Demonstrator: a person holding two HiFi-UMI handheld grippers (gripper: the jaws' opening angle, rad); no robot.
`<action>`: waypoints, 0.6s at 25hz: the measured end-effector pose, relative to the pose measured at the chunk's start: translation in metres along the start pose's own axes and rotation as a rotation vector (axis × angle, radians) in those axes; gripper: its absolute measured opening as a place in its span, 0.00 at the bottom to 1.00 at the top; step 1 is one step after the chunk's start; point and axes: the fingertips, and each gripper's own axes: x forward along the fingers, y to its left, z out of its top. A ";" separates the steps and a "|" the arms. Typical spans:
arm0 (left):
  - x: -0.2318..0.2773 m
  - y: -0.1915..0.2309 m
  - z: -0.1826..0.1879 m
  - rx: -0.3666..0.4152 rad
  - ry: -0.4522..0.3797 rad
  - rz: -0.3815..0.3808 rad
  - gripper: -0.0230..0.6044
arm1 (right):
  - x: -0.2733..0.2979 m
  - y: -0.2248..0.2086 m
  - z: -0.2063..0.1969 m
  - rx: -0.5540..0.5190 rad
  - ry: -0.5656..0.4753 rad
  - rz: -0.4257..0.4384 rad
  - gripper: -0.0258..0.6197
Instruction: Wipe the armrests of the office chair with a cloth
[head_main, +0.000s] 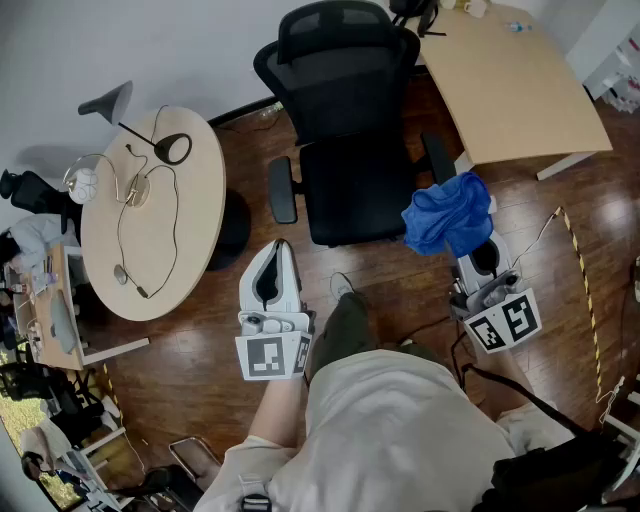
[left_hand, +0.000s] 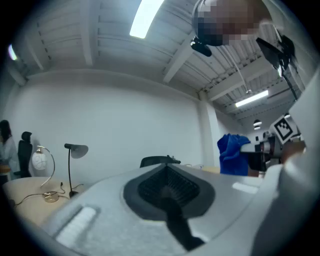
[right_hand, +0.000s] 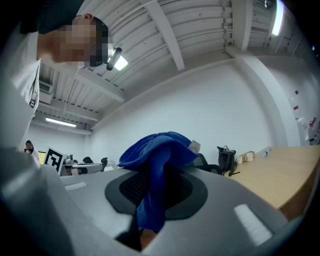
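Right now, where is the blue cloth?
Right half of the head view: the blue cloth is clamped in the right gripper, beside the nearer armrest of the office chair.

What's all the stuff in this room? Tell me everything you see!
office chair: one, black, middle of the room
armrests: two, black, either side of the seat
round table: one, beige, left of the chair
desk lamp: one, dark, on the round table
desk: one, light wood, upper right
cloth: one, blue, by the picture's right armrest
left gripper: one, white, shut, empty
right gripper: one, white, holding the cloth
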 end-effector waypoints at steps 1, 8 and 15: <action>0.035 0.039 -0.025 0.002 0.001 -0.014 0.04 | 0.055 -0.002 -0.028 -0.004 0.006 0.011 0.15; 0.174 0.174 -0.104 -0.020 -0.024 -0.021 0.04 | 0.276 -0.016 -0.136 -0.046 0.125 0.145 0.15; 0.198 0.230 -0.205 -0.011 -0.012 0.162 0.04 | 0.393 -0.002 -0.303 -0.069 0.304 0.408 0.15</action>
